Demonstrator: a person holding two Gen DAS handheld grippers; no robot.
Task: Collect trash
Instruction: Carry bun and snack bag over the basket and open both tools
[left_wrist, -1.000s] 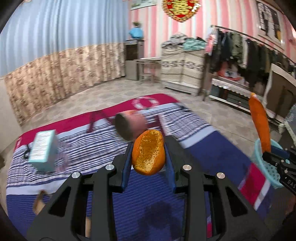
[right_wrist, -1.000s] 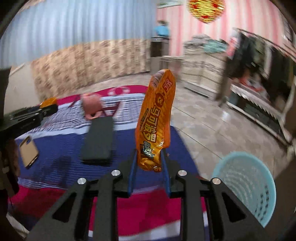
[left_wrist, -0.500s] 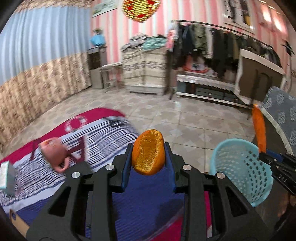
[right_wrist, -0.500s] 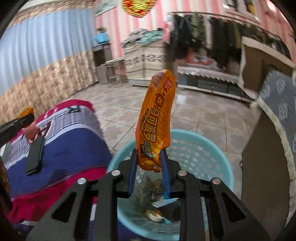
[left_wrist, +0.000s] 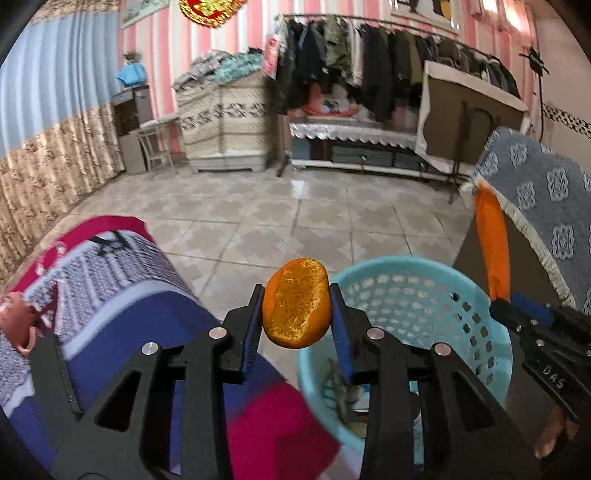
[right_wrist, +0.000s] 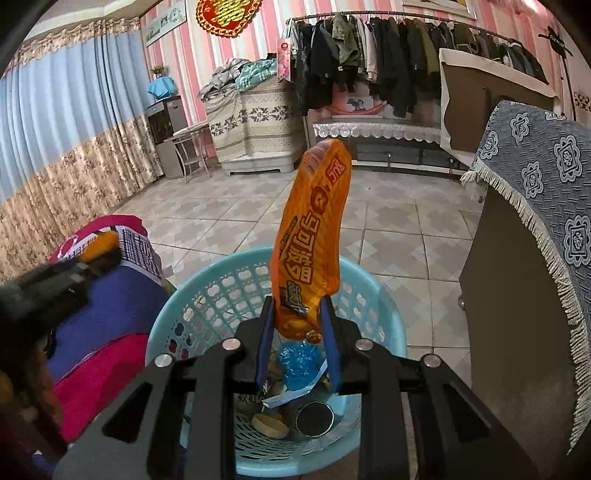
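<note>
I hold the right gripper (right_wrist: 297, 325), clamped on a long orange plastic snack wrapper (right_wrist: 310, 236) with Chinese print I cannot read, upright directly above the pale blue perforated plastic basket (right_wrist: 384, 325); the left gripper (left_wrist: 295, 317), pinching a rounded orange peel piece (left_wrist: 295, 302), hangs just left of that basket's rim; "DAS" marks the right tool

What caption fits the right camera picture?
Right gripper holds an orange wrapper over the blue basket.
</note>
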